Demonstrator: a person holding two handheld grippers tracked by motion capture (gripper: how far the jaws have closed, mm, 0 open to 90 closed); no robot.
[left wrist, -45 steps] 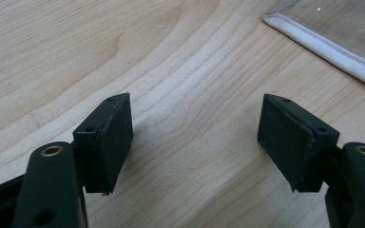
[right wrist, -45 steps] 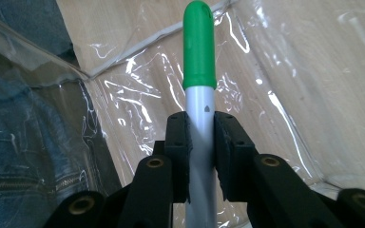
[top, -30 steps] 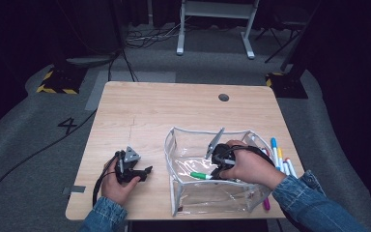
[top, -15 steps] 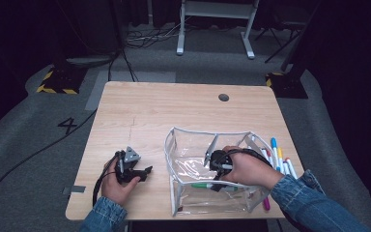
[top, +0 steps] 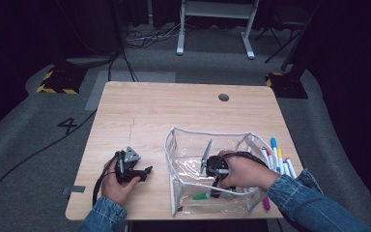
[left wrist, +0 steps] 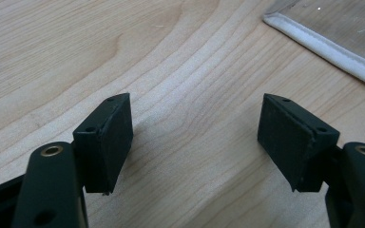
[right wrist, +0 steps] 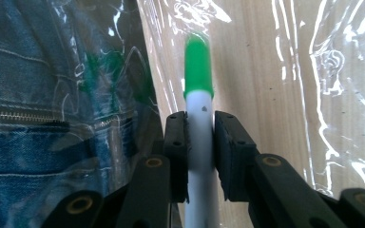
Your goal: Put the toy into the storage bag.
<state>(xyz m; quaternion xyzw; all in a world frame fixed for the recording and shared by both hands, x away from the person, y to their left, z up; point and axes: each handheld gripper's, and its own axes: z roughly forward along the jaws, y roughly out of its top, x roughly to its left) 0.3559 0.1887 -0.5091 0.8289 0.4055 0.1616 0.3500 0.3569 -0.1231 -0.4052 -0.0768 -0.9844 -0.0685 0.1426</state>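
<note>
A: Item one, my right gripper [right wrist: 200, 142]?

B: Clamped on the green-capped marker [right wrist: 198, 71], pads pressing the white barrel from both sides, green cap pointing away past the jaw tips. In the high view the right gripper [top: 216, 186] sits low inside the clear pouch [top: 174, 145], at its near side, with the marker [top: 202, 195] lying near the pouch floor. My right hand [top: 244, 171] reaches in over the right rim, wrist bent down, denim sleeve trailing to the near right.

A: Against a second ago?

B: The hand has come nearer and lower in the pouch; the green marker has shifted with it toward the near wall.

A: Item two, left gripper [left wrist: 197, 142]?

B: Jaws wide apart, nothing between them, bare wooden table [top: 174, 111] beneath. It rests near left, unmoved. Loose markers [top: 278, 157] lie right of the pouch.
</note>
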